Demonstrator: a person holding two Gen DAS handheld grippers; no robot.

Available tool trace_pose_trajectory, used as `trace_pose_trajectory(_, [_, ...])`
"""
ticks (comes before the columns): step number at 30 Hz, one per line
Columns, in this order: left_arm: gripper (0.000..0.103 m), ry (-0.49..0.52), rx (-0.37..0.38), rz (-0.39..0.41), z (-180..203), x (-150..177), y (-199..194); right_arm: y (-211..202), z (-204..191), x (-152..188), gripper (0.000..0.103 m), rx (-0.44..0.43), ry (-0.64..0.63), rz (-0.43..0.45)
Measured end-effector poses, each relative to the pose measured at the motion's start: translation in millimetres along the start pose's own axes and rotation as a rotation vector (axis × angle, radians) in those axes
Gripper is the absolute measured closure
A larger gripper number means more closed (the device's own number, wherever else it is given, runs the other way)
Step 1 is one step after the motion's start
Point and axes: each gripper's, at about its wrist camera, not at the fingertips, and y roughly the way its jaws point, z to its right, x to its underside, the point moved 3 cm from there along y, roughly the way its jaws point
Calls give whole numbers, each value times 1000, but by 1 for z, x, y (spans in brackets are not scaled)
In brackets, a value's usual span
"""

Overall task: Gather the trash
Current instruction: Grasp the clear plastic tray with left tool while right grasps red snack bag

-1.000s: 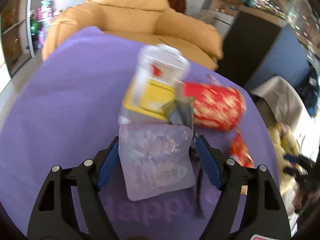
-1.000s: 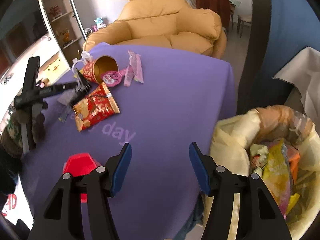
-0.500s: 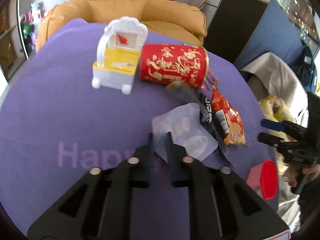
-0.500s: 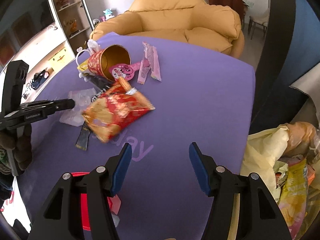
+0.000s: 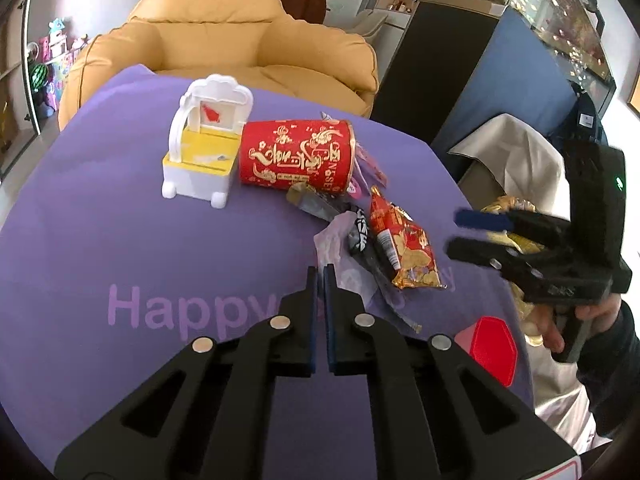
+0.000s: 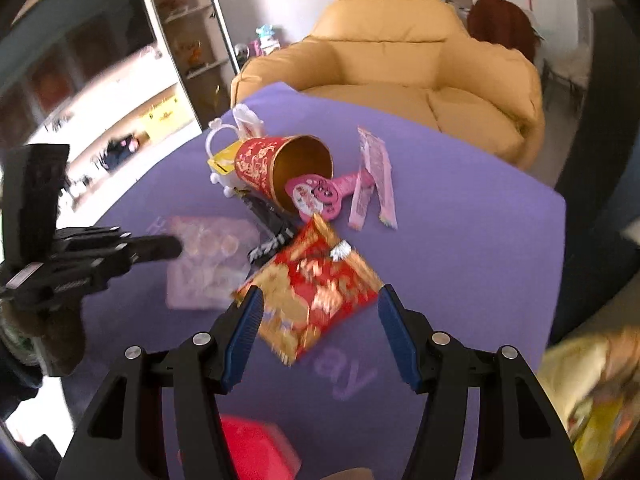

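Observation:
A clear plastic pouch [image 5: 344,256] lies crumpled on the purple tablecloth [image 5: 120,240]. My left gripper [image 5: 321,270] is shut and pinches the pouch's near edge. A red-and-gold snack bag [image 6: 316,280] lies beside it, over a black sachet [image 5: 360,236]. My right gripper [image 6: 320,296] hangs open over the snack bag, one finger on each side, without touching it. A red paper cup [image 5: 296,160] lies on its side further back. Pink wrappers [image 6: 376,176] and a pink round card [image 6: 316,196] lie at its mouth.
A white and yellow toy chair [image 5: 204,160] stands left of the cup. A red hexagonal piece [image 5: 490,348] sits near the table's right edge. A yellow trash bag [image 6: 592,400] with wrappers hangs off the table's right side. A tan armchair [image 5: 224,36] stands behind.
My left gripper went from wide open around the pouch to shut on its edge and drew back. My right gripper swung from the trash bag across to above the snack bag.

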Motion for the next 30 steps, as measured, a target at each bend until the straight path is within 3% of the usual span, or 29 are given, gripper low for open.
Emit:
trace_pose_trajectory(7, [98, -36, 31, -28, -9, 7, 2, 37, -1, -17, 47, 31, -48, -97])
trace_pose_trajectory(8, [96, -36, 41, -33, -8, 8, 3, 39, -2, -16, 47, 37, -60, -111])
trace_pose_trajectory(10, [80, -34, 75, -40, -6, 10, 4, 37, -3, -9, 47, 79, -109, -133])
trace_pose_trajectory(12, [76, -34, 104, -40, -4, 11, 5, 32, 1, 0, 47, 112, -156, -141])
trace_pose_trajectory(14, [76, -31, 112, -39, -2, 10, 8, 27, 9, 9, 47, 119, -153, -146])
trace_pose_trajectory(18, [76, -82, 117, -39, -5, 4, 22, 22, 30, 21, 47, 29, -29, -146])
trace_pose_trajectory(23, [96, -145, 113, -39, -11, -3, 32, 25, 34, 21, 46, -12, 19, -122])
trace_pose_trajectory(30, [98, -96, -12, 4, -14, -4, 22, 42, 21, -1, 46, -75, 36, -124])
